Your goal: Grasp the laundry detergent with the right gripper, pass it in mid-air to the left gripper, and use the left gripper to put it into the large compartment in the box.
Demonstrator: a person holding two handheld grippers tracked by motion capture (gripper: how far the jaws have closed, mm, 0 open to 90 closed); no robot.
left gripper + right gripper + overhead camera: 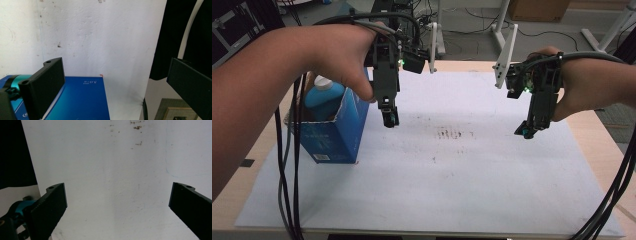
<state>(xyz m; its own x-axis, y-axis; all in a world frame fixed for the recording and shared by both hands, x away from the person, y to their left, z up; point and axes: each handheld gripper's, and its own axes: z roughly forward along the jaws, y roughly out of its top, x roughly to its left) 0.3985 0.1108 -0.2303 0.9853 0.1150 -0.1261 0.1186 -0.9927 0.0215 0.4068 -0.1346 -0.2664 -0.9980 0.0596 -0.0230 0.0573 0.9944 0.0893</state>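
Tabletop: one, pale wood, carrying one white sheet that covered most of it; bare wood strips showed along the left and right edges. The sheet bore dark scuff marks near its middle and was otherwise open, with wide free room from the centre to the near edge and the right edge.

Blue carton: one, standing upright near the left edge of the sheet, top flaps open. White print ran down its front, too small to read in the high view; in the left gripper view the blue face showed small white writing, of which "5.0" could be made out, seen upside down.

Blue bottle: one, white-capped, standing inside the carton, its shoulders above the rim.

Left hand-held gripper: one, held above the sheet just right of the carton, apart from it; jaws spread wide with nothing between them.

Right hand-held gripper: one, held above the sheet toward the right edge, well apart from the carton; jaws spread wide over bare white sheet.

Cables: several dark ones trailed down over the near-left and near-right corners.
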